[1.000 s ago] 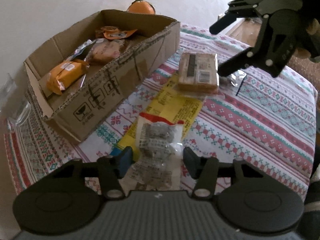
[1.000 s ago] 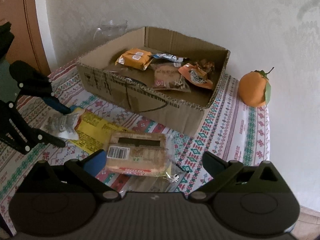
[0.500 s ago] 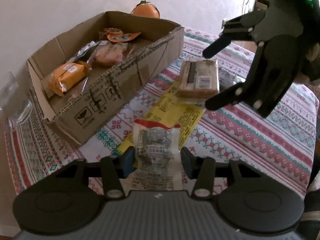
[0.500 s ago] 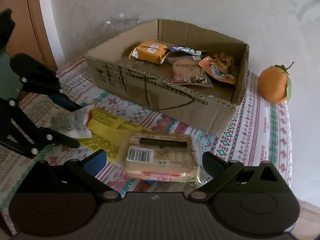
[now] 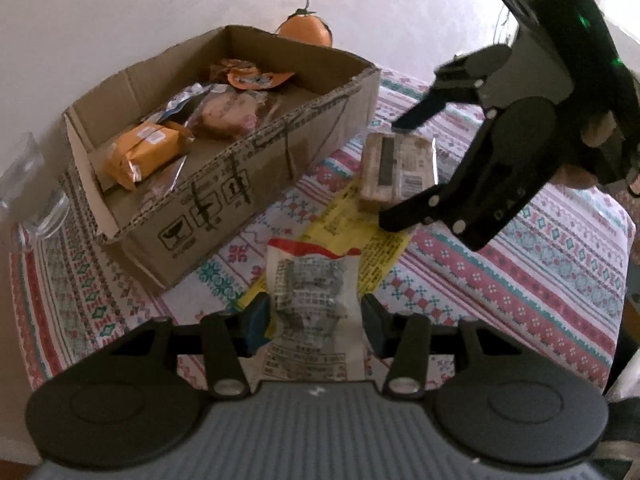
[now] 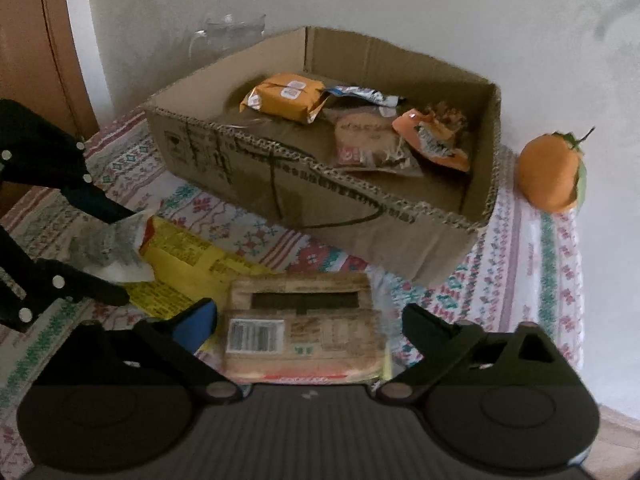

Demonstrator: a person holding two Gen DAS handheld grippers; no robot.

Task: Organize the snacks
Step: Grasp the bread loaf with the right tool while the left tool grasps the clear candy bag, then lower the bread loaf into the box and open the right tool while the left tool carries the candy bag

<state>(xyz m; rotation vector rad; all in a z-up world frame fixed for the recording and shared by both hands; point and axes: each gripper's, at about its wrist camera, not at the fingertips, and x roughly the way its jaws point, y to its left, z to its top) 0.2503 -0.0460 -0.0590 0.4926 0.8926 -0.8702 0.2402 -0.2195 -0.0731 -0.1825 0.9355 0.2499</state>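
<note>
Both jaws apart | right gripper (image 6: 308,322) straddles brown rectangular wrapped biscuit pack (image 6: 304,332), long axis across jaws | left gripper (image 5: 314,314) straddles clear crinkled pouch (image 5: 314,296) | open cardboard box (image 6: 400,240) just behind both

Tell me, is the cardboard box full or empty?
Partly filled. The open cardboard box holds several snack packets, with bare cardboard floor visible beside them.

Cardboard box (image 5: 224,196): printed handling symbols on the outer side wall, a fragile-glass pictogram among them; the line of print above them is not legible. Brown wrapped snack block (image 6: 304,332): white barcode label on its top face, digits too blurred to read. Yellow packet (image 5: 352,216) and clear red-edged packet (image 5: 316,304): dense small print, unreadable. Right gripper (image 5: 394,172) body: faint embossed letters, not decipherable
</note>
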